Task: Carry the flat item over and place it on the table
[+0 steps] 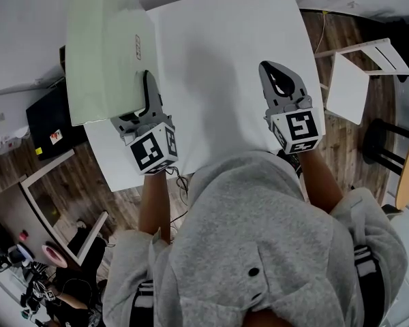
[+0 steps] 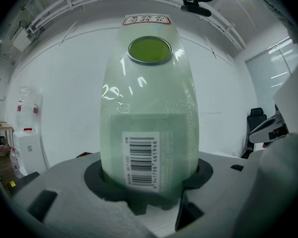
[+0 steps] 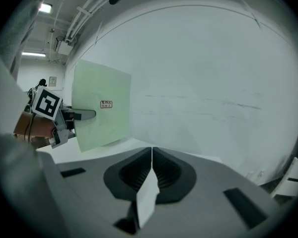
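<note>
we had the flat item (image 1: pixel 102 46), a pale green sheet with a small label and a barcode, clamped in the left gripper (image 1: pixel 148 97). its jaws were closed on the item's near edge, and the item rose steeply from them. it hung over the left side of the white table (image 1: pixel 225 60), reaching partly past that edge. from the right gripper view its lower edge sat close to the tabletop, but we could not tell whether it touched. the right gripper (image 1: pixel 278 73) hovered over the right part of the table with its jaws pressed together and nothing in them. we judged the carrying to be nearly done. what remained was to lay the sheet flat on the table and release it.
</note>
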`<state>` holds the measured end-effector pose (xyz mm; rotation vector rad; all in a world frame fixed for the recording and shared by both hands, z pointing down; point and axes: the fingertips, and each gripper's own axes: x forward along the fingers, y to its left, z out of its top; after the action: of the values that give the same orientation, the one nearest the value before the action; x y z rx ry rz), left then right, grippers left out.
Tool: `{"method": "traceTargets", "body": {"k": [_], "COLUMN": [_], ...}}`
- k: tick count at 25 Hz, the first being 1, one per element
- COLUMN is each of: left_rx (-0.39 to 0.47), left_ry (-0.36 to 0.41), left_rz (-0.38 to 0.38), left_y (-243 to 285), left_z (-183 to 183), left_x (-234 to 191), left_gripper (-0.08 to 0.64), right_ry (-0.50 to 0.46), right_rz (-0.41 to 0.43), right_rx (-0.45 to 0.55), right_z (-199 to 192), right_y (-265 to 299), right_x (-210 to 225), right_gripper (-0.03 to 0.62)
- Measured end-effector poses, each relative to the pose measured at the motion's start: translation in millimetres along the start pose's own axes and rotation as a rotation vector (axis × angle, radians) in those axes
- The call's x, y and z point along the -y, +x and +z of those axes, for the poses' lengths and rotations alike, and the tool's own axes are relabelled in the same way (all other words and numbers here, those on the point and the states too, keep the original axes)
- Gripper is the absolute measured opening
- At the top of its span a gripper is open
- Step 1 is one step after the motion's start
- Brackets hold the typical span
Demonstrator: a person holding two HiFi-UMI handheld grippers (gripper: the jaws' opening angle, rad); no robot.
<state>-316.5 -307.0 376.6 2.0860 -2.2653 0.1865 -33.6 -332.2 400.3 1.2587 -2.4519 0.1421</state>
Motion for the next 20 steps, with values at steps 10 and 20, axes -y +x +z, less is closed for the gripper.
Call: {"method": "traceTargets", "body": {"k": [10,20], "left_rx": [-0.037,-0.072], "left_ry": [-0.013,-0.018], "left_rz": [0.009,0.019], "left_y": [8,18], "left_z": [-23,-43], "left_x": [-4,-7], "left_gripper": [0.276,0.276], "right_ry": [-0.011,-0.022], "right_rz": [0.000,0.009], "right_rx": [-0.027,-0.056], "right_z": [-6,-11], "right_y": [4,9], "right_x": [-1,-1], "right_gripper": [0.028,0.028]}}
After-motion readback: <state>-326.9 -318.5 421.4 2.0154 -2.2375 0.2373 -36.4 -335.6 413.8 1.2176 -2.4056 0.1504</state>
